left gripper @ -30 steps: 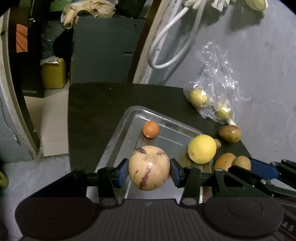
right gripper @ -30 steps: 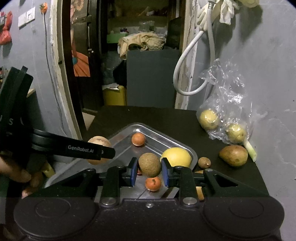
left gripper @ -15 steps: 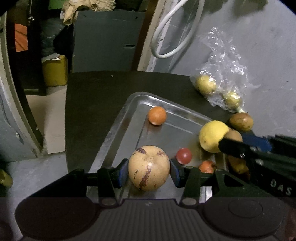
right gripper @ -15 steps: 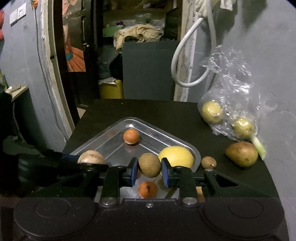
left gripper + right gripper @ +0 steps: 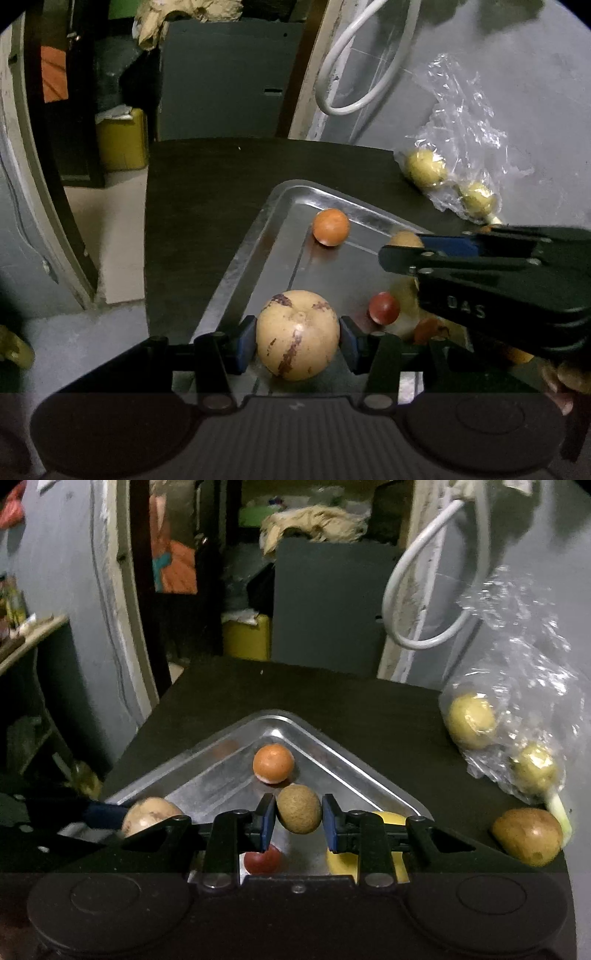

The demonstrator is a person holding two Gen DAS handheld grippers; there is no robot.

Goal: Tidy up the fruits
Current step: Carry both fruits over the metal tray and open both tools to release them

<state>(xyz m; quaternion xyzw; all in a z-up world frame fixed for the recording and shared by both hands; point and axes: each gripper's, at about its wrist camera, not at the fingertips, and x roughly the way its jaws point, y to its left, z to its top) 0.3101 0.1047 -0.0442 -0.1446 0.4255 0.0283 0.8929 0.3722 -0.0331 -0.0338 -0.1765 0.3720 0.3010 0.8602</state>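
Over the last second both tools had moved forward over the metal tray (image 5: pixel 236 266), bringing more of its floor into view. At the left, the left tool (image 5: pixel 297 338) was clamped on a pale, brown-streaked round fruit (image 5: pixel 297 334), held above the tray's near-left part, at about 7 o'clock from the orange fruit (image 5: pixel 331 226) lying in the far corner. A small red fruit (image 5: pixel 384 308) sat on the tray just right of the held one.

Further right, the right tool (image 5: pixel 298 822) gripped a small brown fuzzy fruit (image 5: pixel 299 808), likely a kiwi, and had come in toward the tray's middle; the orange fruit now lay just beyond it at 12 o'clock. A yellow citrus (image 5: pixel 384 849) showed at its 4 o'clock.

Both fruits appeared ready for release into the tray, while a potato-like piece (image 5: pixel 528 836) and bagged produce (image 5: pixel 509 734) waited on the dark surface (image 5: pixel 332 694) at right.
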